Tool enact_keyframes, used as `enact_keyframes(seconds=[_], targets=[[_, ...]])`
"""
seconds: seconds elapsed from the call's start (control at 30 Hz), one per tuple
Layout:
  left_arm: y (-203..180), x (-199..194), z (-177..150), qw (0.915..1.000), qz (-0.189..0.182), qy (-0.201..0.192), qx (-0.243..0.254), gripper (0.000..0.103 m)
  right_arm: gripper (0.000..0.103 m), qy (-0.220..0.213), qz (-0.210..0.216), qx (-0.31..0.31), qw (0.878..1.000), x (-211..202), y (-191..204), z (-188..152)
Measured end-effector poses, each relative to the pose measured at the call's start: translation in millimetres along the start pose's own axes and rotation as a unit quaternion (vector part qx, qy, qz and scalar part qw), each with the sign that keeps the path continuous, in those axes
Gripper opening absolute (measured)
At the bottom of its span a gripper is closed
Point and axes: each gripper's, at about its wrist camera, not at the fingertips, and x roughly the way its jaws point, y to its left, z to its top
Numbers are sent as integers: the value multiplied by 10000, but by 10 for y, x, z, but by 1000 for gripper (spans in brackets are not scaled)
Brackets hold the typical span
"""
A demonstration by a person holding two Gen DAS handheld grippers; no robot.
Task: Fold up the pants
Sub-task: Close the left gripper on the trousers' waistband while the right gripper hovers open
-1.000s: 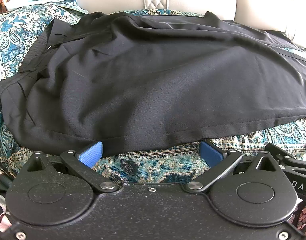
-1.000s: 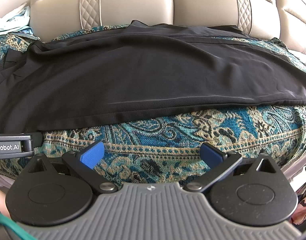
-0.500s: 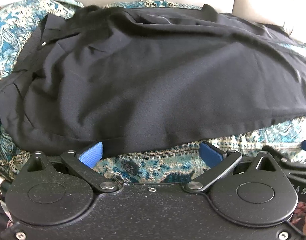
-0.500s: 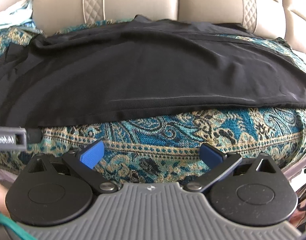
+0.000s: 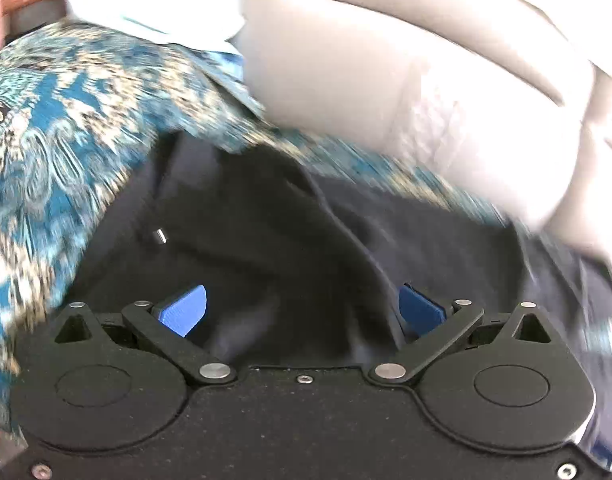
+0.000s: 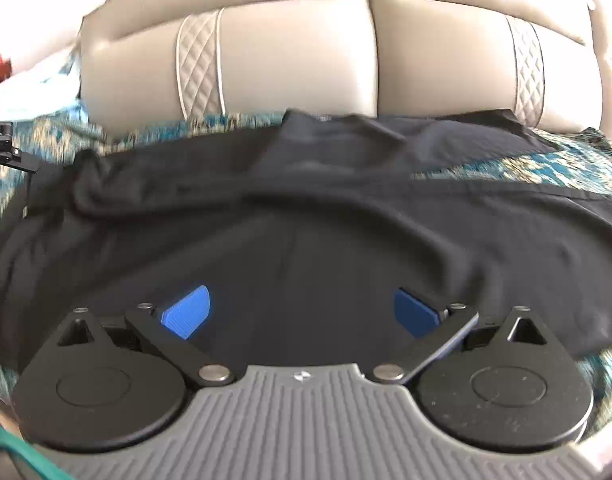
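A: Left gripper (image 5: 301,312): jaws spread wide, nothing pinched, black cloth bunched between the blue pads. Right gripper (image 6: 299,312): same, jaws apart, empty, over flat fabric.

B: Where are the pants?

A: Pants (image 6: 306,216) lie spread lengthwise on the patterned cover (image 5: 65,128), in front of the beige sofa back (image 6: 297,52). Left sits near what looks like the waist end, a small metal clasp (image 5: 160,236) shows there. Probably both lining up a grab for a fold. Left view's blurred.

B: Count?

A: One pair of pants, two grippers, four blue pads. White cloth (image 5: 153,12) far left, unrelated.
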Motion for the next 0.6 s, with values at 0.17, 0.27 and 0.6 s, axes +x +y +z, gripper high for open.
enact_keyframes(seconds=[0.17, 0.27, 0.6], targets=[[294, 610, 614, 9958, 441, 12, -807, 102, 103, -380, 14, 109, 9992, 362, -70, 312], [429, 951, 779, 9915, 743, -56, -1067, 97, 103, -591, -119, 17, 9982, 560, -84, 459], [578, 1706, 810, 9734, 1877, 32, -1313, 55, 103, -874, -16, 179, 9960, 682, -111, 561]])
